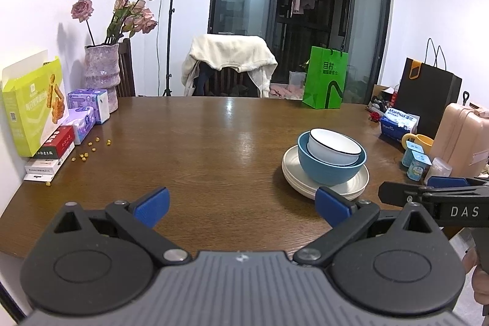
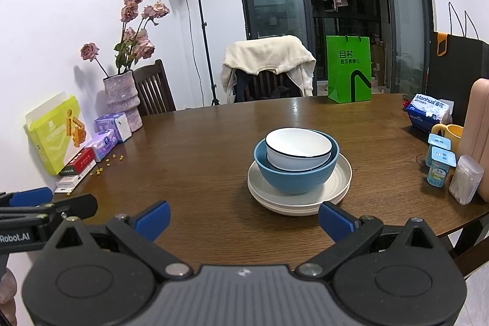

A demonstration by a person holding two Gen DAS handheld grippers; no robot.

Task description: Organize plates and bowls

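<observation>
Judging by the stack, little was left: white bowl (image 2: 298, 147) nested in blue bowl (image 2: 295, 173) on plates (image 2: 299, 197); both grippers (image 2: 243, 219) (image 1: 241, 208) were held wide, empty.

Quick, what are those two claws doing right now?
Left claw: open, holding nothing.
Right claw: open, holding nothing.

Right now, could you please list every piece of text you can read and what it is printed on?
"Manhua": blue tissue pack.
"DAS": right claw body.
"Robot.AI": left claw body.
"目村": green bag; the smaller line beneath is blurred.
Yellow-green box, purple packs, yogurt cups: unreadable.
</observation>
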